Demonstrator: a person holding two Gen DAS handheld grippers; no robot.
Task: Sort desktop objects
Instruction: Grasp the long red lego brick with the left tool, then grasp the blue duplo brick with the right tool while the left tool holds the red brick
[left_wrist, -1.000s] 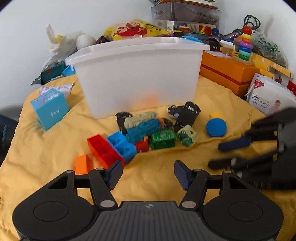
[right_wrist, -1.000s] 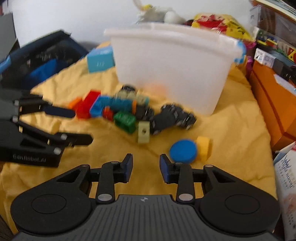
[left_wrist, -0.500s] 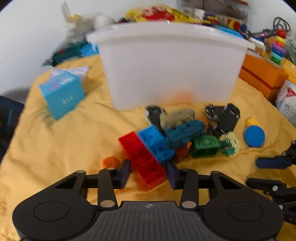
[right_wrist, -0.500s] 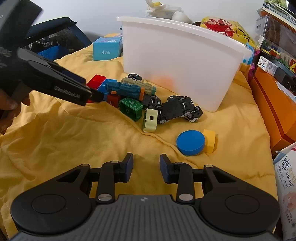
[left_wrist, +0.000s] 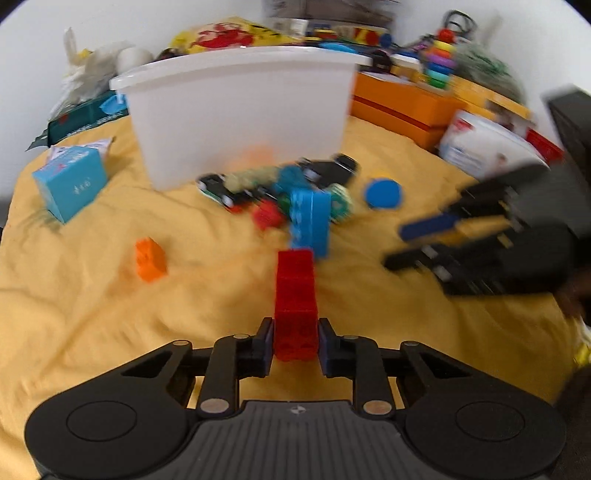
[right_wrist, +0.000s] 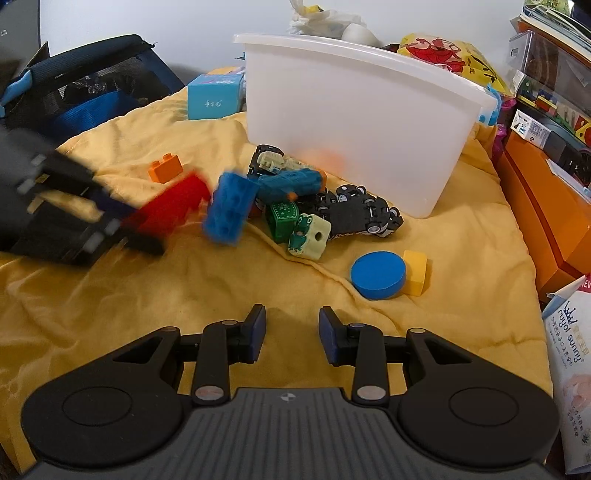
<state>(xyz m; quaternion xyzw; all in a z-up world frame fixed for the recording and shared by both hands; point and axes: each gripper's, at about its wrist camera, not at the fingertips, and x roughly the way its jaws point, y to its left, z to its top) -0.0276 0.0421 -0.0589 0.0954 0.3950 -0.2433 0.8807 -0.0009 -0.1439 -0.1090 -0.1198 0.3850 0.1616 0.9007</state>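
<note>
My left gripper (left_wrist: 295, 341) is shut on a red brick (left_wrist: 295, 306) and holds it above the yellow cloth; it also shows blurred in the right wrist view (right_wrist: 170, 206). A blue brick (left_wrist: 309, 221) hangs at the red brick's far end, tilted (right_wrist: 229, 206). The toy pile lies before the white bin (left_wrist: 240, 114): a black car (right_wrist: 362, 216), a green block (right_wrist: 282, 219), a frog block (right_wrist: 308, 236), a teal train (right_wrist: 291, 181). An orange brick (left_wrist: 149, 258) lies apart. My right gripper (right_wrist: 291, 332) is open and empty, low over the cloth.
A blue disc (right_wrist: 376, 275) and a yellow block (right_wrist: 415, 273) lie right of the pile. A light blue box (left_wrist: 70, 182) stands left of the bin. Orange boxes (left_wrist: 399, 107) and a wipes pack (left_wrist: 484, 147) line the right side. A dark bag (right_wrist: 81, 88) lies at far left.
My left gripper has shut on the red brick and lifted it off the cloth, the blue brick coming up with it. The right gripper stays open and has barely moved.
</note>
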